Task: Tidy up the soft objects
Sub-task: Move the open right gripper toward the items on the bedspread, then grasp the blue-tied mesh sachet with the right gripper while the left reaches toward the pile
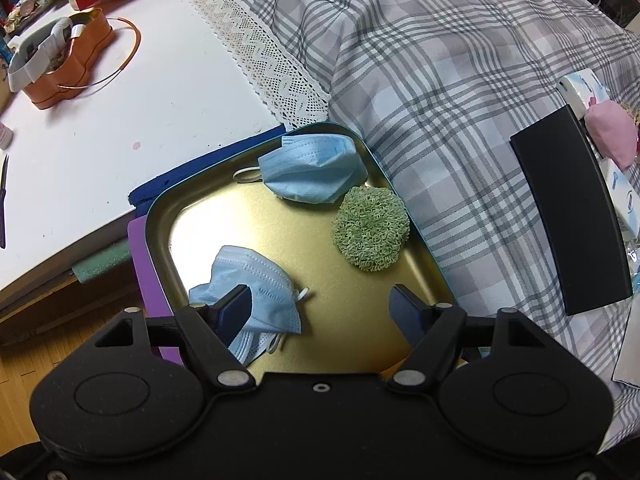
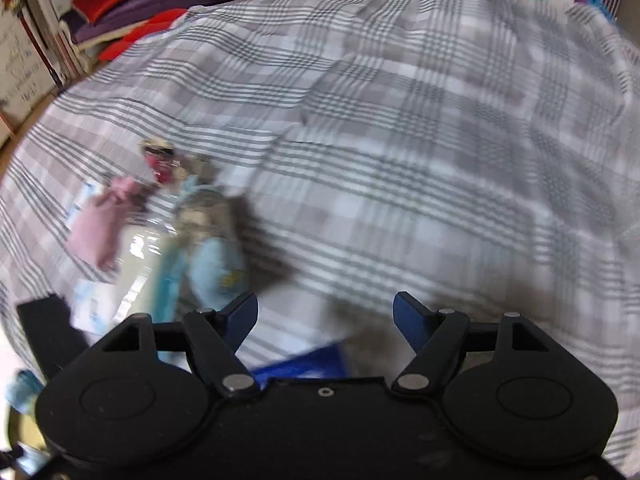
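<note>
In the left wrist view the left tongs (image 1: 320,308) hang released, spread wide over a gold-lined tin tray (image 1: 280,216) that sits at the edge of the plaid bedspread (image 1: 440,60), beside the white counter (image 1: 120,120). The tray appears to serve as the collecting place: a crumpled blue mask (image 1: 312,172) lies at its far end, a green scrubber (image 1: 370,234) just beside it toward the right rim, and a second blue mask (image 1: 256,284) near the close edge, under the left finger, though contact cannot be told. A pink pouch (image 1: 610,132) waits well apart on the bed, near a white packet whose blue print is too small to read. In the right wrist view, heavily blurred, the right tongs (image 2: 325,316) are also released, holding nothing, above the bedspread; a pink soft thing (image 2: 100,224) and a light-blue item (image 2: 216,264) lie to the left, probably the next pickups. No writing is legible there.
</note>
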### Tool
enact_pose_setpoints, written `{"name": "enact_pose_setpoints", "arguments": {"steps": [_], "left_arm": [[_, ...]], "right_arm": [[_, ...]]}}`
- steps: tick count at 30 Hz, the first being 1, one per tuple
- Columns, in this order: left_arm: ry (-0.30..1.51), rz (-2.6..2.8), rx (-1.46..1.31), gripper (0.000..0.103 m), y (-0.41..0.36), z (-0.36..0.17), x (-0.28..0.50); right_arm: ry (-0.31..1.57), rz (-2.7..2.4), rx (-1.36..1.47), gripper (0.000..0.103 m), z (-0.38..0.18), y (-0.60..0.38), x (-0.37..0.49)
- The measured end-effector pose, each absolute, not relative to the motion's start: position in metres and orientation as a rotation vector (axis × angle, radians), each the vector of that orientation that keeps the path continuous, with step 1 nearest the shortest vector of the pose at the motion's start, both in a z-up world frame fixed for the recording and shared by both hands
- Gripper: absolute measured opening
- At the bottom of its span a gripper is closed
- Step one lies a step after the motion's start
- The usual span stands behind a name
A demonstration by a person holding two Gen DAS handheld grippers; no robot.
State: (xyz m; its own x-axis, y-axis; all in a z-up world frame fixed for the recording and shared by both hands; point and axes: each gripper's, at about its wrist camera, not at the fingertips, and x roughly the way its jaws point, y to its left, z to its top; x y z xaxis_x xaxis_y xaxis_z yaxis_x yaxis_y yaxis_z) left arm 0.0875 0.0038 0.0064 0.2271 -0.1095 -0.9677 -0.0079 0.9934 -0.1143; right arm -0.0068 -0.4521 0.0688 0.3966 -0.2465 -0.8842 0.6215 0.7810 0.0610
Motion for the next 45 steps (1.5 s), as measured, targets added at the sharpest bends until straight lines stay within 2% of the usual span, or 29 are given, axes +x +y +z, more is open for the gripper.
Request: {"name": "enact_pose_setpoints", "arguments": {"steps": [7, 10, 12, 15, 20, 22, 26, 32, 39, 40, 42, 44, 45], "left_arm": [[1.332, -0.077, -0.094, 0.071, -0.004, 0.007, 0.090], [1.331, -0.079, -0.082, 0.071, -0.008, 0.006, 0.090], [1.333, -0.081, -0.076, 0.071, -0.010, 0.006, 0.091], [1.332, -0.082, -0.065, 0.072, -0.012, 0.004, 0.090], [1.321, -0.092, -0.052, 0.072, -0.016, 0.005, 0.092], [1.310, -0.100, -0.051, 0.072, -0.019, 0.008, 0.092], [1.261, -0.121, -0.009, 0.072, -0.029, 0.019, 0.090], [1.236, -0.179, 0.055, 0.075, -0.069, 0.041, 0.099], [1.148, -0.301, 0.144, 0.076, -0.150, 0.081, 0.126], [1.140, -0.318, 0.150, 0.076, -0.161, 0.086, 0.131], [1.131, -0.349, 0.157, 0.077, -0.186, 0.092, 0.142], [1.130, -0.369, 0.173, 0.077, -0.209, 0.095, 0.152], [1.126, -0.377, 0.189, 0.077, -0.221, 0.095, 0.156]], "right_arm": [[0.997, -0.546, 0.443, 0.074, 0.065, -0.438, 0.035], [1.029, -0.558, 0.387, 0.074, 0.052, -0.436, 0.058], [1.042, -0.591, 0.317, 0.070, 0.042, -0.438, 0.064], [1.020, -0.845, 0.217, 0.070, 0.028, -0.458, 0.061], [0.921, -0.804, 0.436, 0.066, 0.033, -0.492, 0.032], [0.857, -0.719, 0.471, 0.070, 0.042, -0.487, 0.032], [0.813, -0.513, 0.446, 0.087, 0.053, -0.461, 0.050], [0.927, -0.559, 0.303, 0.088, 0.028, -0.441, 0.081], [1.064, -0.542, 0.428, 0.088, 0.001, -0.463, 0.084], [1.057, -0.546, 0.425, 0.086, 0.001, -0.465, 0.083], [1.041, -0.544, 0.399, 0.067, 0.004, -0.463, 0.082], [1.024, -0.528, 0.390, 0.054, 0.006, -0.462, 0.081], [1.018, -0.527, 0.398, 0.051, 0.008, -0.461, 0.078]]}}
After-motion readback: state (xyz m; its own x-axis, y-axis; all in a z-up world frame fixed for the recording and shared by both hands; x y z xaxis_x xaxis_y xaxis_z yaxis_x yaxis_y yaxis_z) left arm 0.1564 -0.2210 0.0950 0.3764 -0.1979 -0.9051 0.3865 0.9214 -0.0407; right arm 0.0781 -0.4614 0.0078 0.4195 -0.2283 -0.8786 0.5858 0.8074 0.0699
